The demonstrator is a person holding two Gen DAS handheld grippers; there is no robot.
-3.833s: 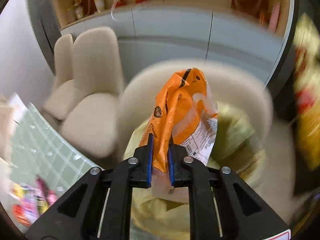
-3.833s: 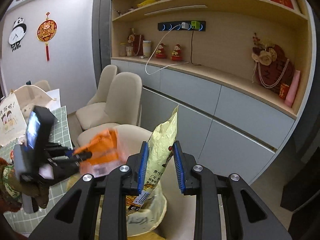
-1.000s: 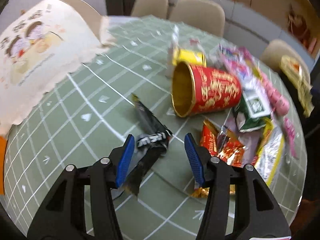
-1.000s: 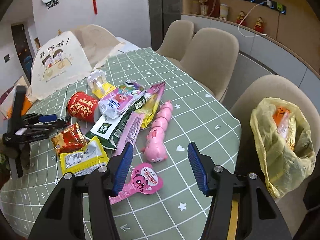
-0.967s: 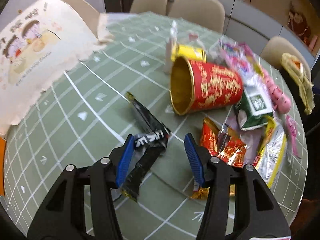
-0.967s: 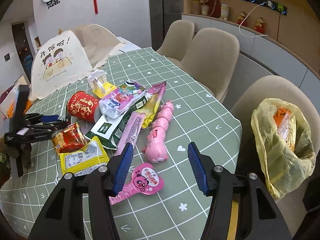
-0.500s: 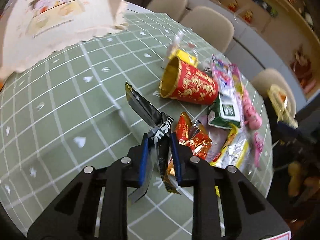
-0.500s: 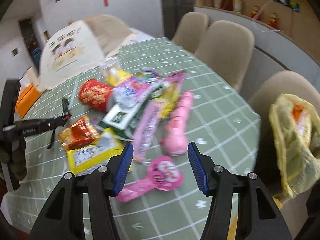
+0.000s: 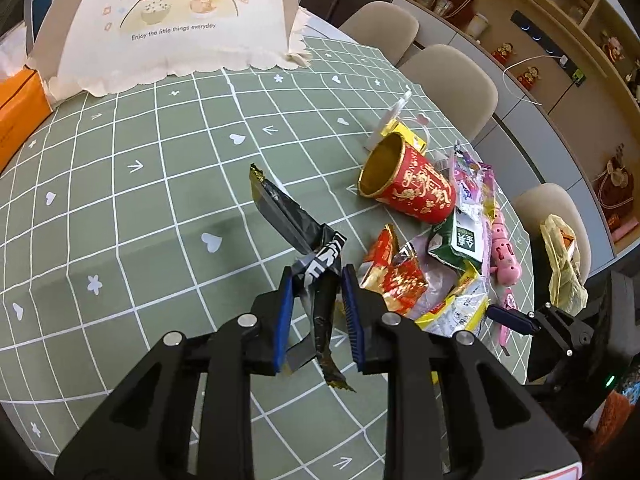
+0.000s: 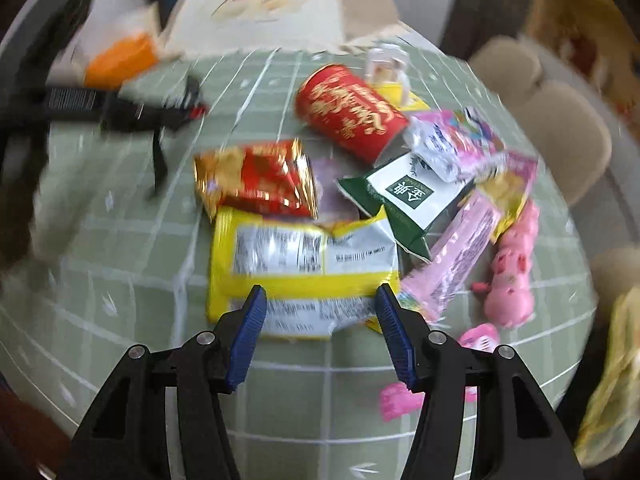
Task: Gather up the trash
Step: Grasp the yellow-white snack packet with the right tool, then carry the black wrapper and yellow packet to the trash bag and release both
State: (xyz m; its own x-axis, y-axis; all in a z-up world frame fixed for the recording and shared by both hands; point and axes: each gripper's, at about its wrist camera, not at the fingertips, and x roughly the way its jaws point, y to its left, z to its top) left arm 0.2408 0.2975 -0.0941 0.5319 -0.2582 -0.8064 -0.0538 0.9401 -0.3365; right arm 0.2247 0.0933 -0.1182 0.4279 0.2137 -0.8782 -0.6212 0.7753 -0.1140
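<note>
My left gripper [image 9: 318, 292] is shut on a black crumpled wrapper [image 9: 298, 232] and holds it above the green checked tablecloth [image 9: 140, 200]. The same gripper with the black wrapper [image 10: 160, 160] shows in the right wrist view at the upper left. My right gripper [image 10: 320, 308] is open, its fingers either side of the near edge of a yellow snack packet [image 10: 296, 264]. A red and gold wrapper [image 10: 256, 178], a red paper cup [image 10: 352, 112] on its side, a green packet [image 10: 404, 196] and pink wrappers [image 10: 452, 256] lie beyond it. A yellow trash bag [image 9: 562, 256] sits on a chair.
A cream food-cover tent [image 9: 172, 20] stands at the table's far end, an orange box [image 9: 20, 112] beside it. A pink pig toy [image 10: 512, 272] lies at the right of the pile. Beige chairs [image 9: 452, 80] ring the table. The right wrist view is blurred.
My left gripper keeps its hold on the black wrapper, lifted off the cloth. My right gripper has swung down and in close over the yellow packet, still open.
</note>
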